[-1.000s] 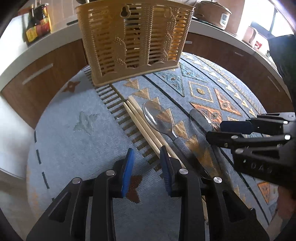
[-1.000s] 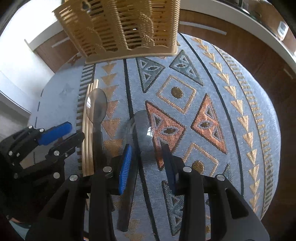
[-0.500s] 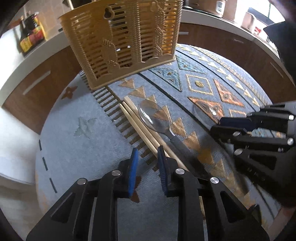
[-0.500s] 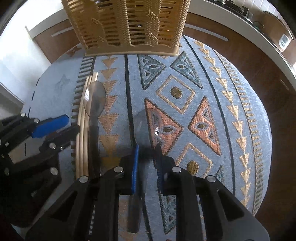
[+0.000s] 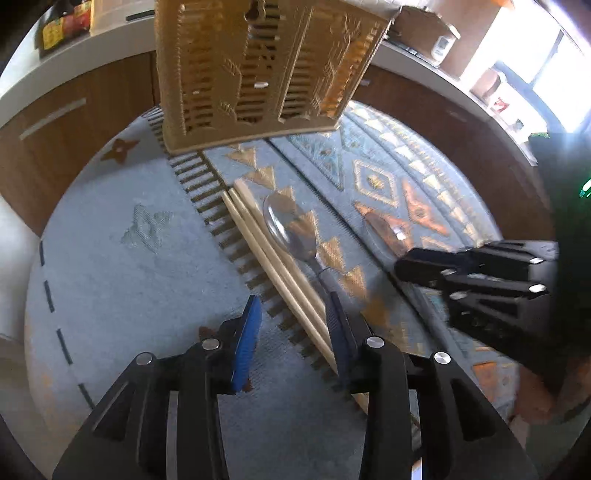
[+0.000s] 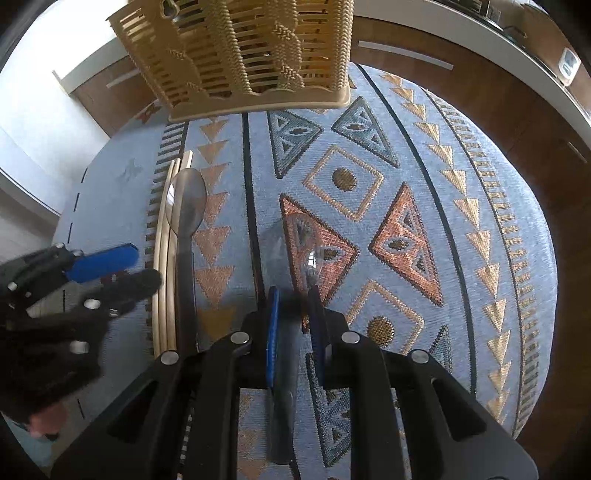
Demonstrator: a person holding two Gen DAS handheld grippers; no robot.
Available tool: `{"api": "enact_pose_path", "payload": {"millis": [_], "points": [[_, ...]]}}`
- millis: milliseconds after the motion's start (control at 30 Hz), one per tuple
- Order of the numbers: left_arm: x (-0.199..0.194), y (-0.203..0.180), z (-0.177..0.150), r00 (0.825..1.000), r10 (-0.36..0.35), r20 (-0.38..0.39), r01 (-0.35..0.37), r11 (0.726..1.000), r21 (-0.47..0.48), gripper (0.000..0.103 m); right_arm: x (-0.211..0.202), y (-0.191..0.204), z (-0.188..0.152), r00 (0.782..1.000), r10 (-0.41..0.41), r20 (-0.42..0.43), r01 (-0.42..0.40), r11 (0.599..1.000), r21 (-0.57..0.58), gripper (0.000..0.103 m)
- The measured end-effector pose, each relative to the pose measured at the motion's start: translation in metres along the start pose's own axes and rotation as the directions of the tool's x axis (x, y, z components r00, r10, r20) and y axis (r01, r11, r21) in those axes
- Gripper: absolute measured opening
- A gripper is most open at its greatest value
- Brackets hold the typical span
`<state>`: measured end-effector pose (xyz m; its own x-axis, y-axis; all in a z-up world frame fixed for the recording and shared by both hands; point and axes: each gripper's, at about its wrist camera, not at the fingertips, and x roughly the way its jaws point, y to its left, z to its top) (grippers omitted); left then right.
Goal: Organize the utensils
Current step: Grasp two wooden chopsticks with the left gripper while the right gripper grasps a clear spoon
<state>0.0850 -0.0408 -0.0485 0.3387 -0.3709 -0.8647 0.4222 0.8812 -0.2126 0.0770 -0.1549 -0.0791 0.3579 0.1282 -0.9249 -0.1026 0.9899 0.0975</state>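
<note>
Two metal spoons and a pair of wooden chopsticks (image 5: pixel 273 266) lie on a patterned cloth in front of a tan slotted utensil basket (image 5: pixel 258 66). My left gripper (image 5: pixel 293 325) is open, low over the cloth, its jaws astride the chopsticks' near part, next to the left spoon (image 5: pixel 291 229). My right gripper (image 6: pixel 293 325) is shut on the right spoon (image 6: pixel 295 243) at its dark handle. The right gripper (image 5: pixel 424 266) also shows in the left wrist view. The basket (image 6: pixel 251 51) and the chopsticks (image 6: pixel 166 258) show in the right wrist view too.
The round table carries a blue, orange and gold woven cloth (image 6: pixel 388 192). Wooden cabinets with a white counter (image 5: pixel 74 66) ring the table. Bottles (image 5: pixel 59 22) stand on the counter at far left, small appliances at far right.
My right gripper has closed on the right spoon's handle. My left gripper narrowed, then opened wider and moved right over the chopsticks.
</note>
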Motion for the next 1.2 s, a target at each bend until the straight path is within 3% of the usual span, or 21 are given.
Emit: {"api": "enact_pose_path", "payload": {"millis": [133, 300, 467, 533, 633, 800, 1033, 1200], "points": [[0.002, -0.017, -0.005, 0.993, 0.117, 0.021, -0.117, 0.993, 0.023, 0.03, -0.003, 0.001, -0.003, 1.0, -0.009, 0.012, 0.009, 1.0, -0.018, 0.013], [0.004, -0.019, 0.003, 0.988, 0.151, 0.006, -0.151, 0.988, -0.025, 0.033, -0.004, 0.003, -0.005, 1.0, 0.009, 0.018, -0.009, 1.0, -0.006, 0.013], [0.013, -0.042, 0.005, 0.968, 0.249, 0.016, -0.249, 0.967, 0.055, 0.035, -0.005, -0.002, -0.005, 1.0, 0.013, 0.02, -0.013, 1.0, -0.01, 0.013], [0.01, -0.04, 0.004, 0.973, 0.232, 0.006, -0.232, 0.97, 0.074, 0.035, -0.005, -0.001, -0.004, 1.0, 0.006, 0.02, -0.006, 1.0, -0.023, 0.013], [0.007, -0.036, 0.003, 0.972, 0.233, -0.022, -0.228, 0.965, 0.126, 0.017, -0.006, 0.01, -0.007, 0.999, -0.029, 0.026, 0.031, 0.998, -0.062, 0.013], [-0.007, -0.01, -0.006, 0.984, 0.17, -0.062, -0.158, 0.975, 0.158, 0.012, -0.008, 0.011, -0.01, 0.998, -0.05, 0.035, 0.052, 0.997, -0.058, 0.01], [-0.022, 0.032, -0.015, 0.986, 0.154, -0.07, -0.15, 0.987, 0.058, 0.01, -0.018, -0.006, -0.014, 0.993, -0.104, 0.051, 0.104, 0.994, -0.014, 0.01], [-0.025, 0.047, -0.008, 0.991, 0.105, -0.085, -0.104, 0.994, 0.018, 0.012, -0.016, -0.014, -0.014, 0.996, -0.09, 0.007, 0.09, 0.996, -0.019, 0.011]]}}
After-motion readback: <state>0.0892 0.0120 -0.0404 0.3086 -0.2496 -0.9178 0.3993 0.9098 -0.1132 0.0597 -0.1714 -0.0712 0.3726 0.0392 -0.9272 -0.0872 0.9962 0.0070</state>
